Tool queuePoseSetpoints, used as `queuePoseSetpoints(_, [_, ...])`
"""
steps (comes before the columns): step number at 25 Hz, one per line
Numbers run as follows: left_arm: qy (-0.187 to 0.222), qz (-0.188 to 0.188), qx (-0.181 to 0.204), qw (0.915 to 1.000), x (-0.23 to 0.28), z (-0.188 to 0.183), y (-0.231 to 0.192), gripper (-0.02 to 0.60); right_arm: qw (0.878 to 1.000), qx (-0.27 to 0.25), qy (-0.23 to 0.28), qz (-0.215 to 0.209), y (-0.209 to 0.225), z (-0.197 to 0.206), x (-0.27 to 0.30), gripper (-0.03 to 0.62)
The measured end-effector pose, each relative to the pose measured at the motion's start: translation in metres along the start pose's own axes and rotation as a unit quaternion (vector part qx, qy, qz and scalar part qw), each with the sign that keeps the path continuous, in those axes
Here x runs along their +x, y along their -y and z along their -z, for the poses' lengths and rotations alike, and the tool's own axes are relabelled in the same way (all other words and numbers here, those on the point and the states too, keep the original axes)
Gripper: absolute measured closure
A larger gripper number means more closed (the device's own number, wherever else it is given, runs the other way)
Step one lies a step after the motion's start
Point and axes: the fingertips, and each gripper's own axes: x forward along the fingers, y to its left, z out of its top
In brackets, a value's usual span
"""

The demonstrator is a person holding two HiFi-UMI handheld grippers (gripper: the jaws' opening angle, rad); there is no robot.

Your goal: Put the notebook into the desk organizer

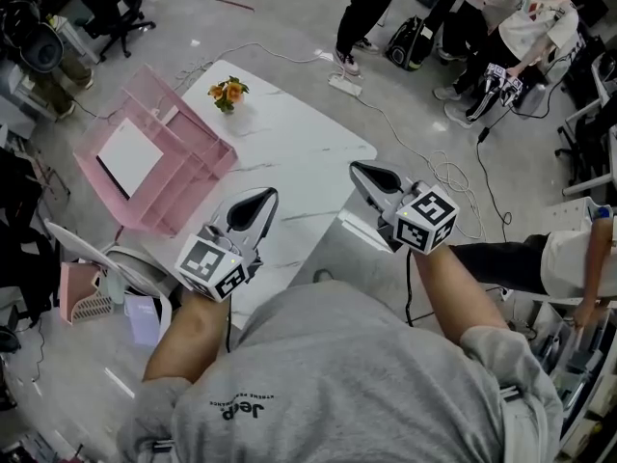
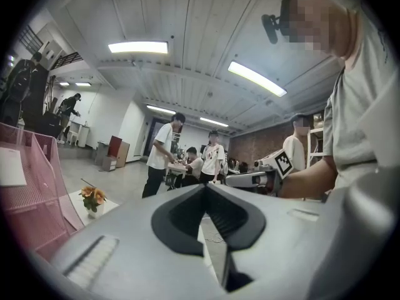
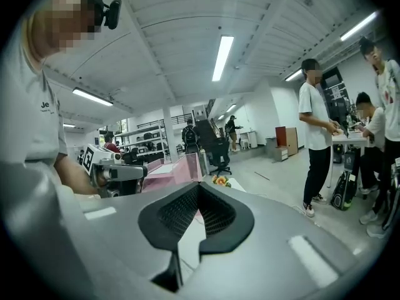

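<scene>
A white notebook (image 1: 128, 156) lies inside the pink desk organizer (image 1: 198, 167), which stands on the left part of the white marble table (image 1: 289, 143). My left gripper (image 1: 269, 194) is held up over the table's near edge, right of the organizer, and it is shut with nothing in it. My right gripper (image 1: 356, 167) hovers near the table's right edge, also shut and empty. In the left gripper view the shut gripper (image 2: 204, 186) points past the organizer (image 2: 37, 199) and the notebook (image 2: 9, 166). In the right gripper view the shut gripper (image 3: 199, 184) faces the organizer (image 3: 181, 169).
A small pot of orange flowers (image 1: 228, 93) stands at the table's far side. Several people (image 1: 525, 22) sit and stand at the back right. Cables and a power strip (image 1: 344, 86) lie on the floor. A pink basket (image 1: 82, 295) and a chair are at the left.
</scene>
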Motion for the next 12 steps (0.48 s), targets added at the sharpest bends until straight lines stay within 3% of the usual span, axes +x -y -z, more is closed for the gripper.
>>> queuePoseSetpoints(12, [0.004, -0.012, -0.003, 0.9999, -0.0094, -0.0037, -0.0063, 0.523, 1.000, -0.009, 0.006, -0.006, -0.0048, -0.0051, 0.0065, 0.592])
